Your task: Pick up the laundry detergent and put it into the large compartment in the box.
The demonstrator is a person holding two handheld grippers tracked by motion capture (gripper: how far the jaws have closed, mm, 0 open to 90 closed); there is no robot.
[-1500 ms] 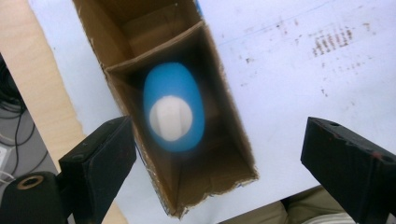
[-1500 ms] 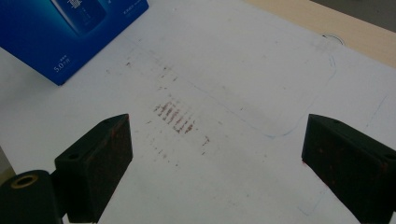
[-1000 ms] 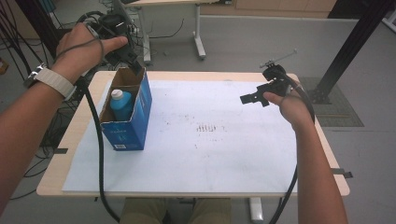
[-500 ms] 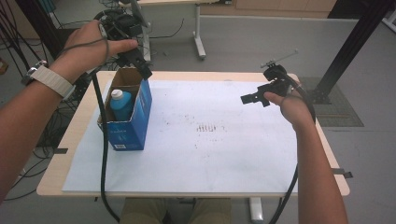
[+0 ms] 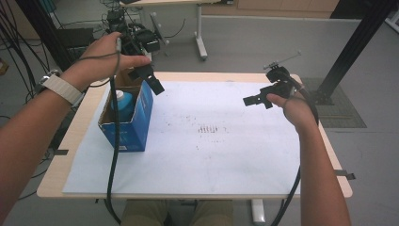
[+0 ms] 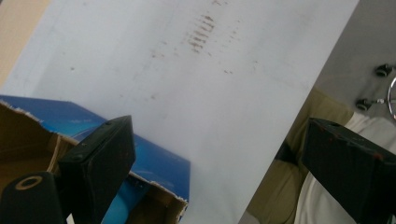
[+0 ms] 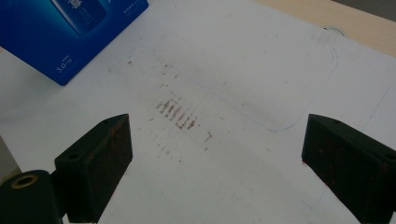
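A blue cardboard carton (image 5: pixel 134 123), its top torn open and a blue bottle (image 5: pixel 123 103) standing inside, sat at the tabletop's (image 5: pixel 80 141) left; the left tongs (image 5: pixel 149 80) hovered spread above its rim, the right tongs (image 5: pixel 261 99) spread, well apart

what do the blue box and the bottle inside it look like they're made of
The blue box looks like printed cardboard: glossy blue outside, plain brown inside, with a rough torn white edge along its open top in the left gripper view. The bottle inside is probably plastic, with a smooth light-blue body and a white cap, though little of it shows.
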